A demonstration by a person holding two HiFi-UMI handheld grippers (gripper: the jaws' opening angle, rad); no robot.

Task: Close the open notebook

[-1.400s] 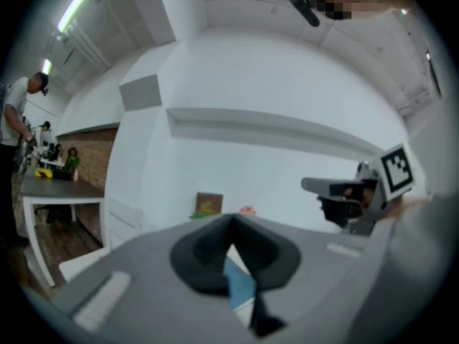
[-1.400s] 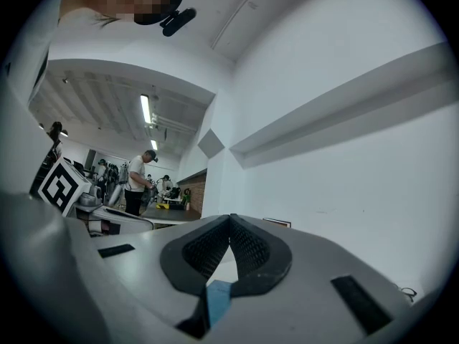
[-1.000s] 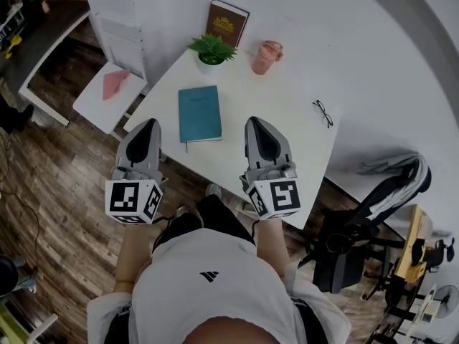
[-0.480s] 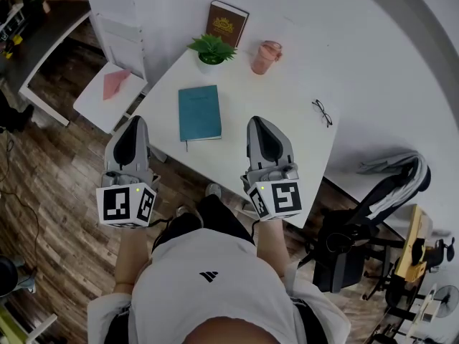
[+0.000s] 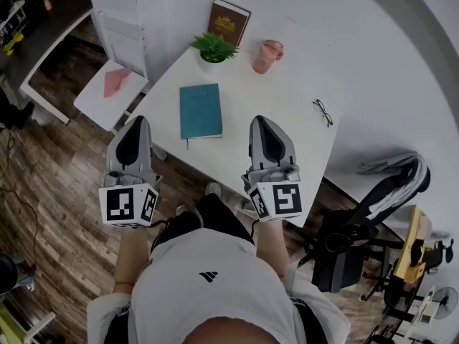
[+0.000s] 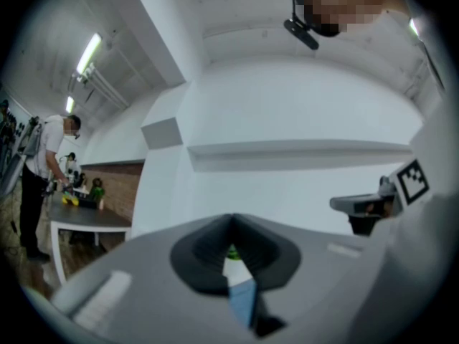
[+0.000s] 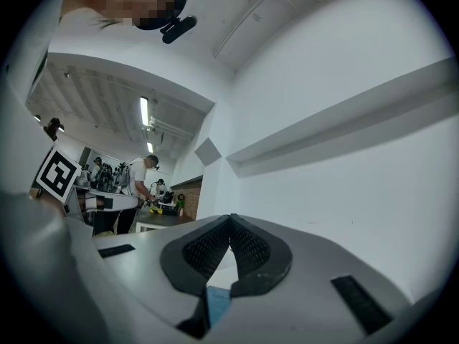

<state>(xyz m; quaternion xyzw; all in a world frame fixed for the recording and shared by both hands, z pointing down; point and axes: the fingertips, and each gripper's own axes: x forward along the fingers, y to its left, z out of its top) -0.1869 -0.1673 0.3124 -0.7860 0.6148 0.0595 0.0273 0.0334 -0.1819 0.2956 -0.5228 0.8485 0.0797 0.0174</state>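
Note:
In the head view a teal notebook (image 5: 200,111) lies closed and flat on the white table (image 5: 294,145), near its front edge. My left gripper (image 5: 136,122) hangs to the notebook's left, off the table's corner and over the wooden floor, its jaws shut on nothing. To the right, my right gripper (image 5: 265,121) hovers over the table's front edge, also shut and empty. In the left gripper view the pads (image 6: 208,246) meet at their tips, with a strip of the teal notebook (image 6: 242,301) showing below them. The right gripper view shows the same closed pads (image 7: 247,249).
At the table's far end stand a potted plant (image 5: 213,49), a brown book (image 5: 229,22) and a pink cup (image 5: 267,56). Glasses (image 5: 323,112) lie at the right edge. A white side table (image 5: 107,102) stands left, a black chair (image 5: 355,246) right.
My left gripper has drifted a little to the left and back from the table corner. The right gripper and the notebook have stayed where they were.

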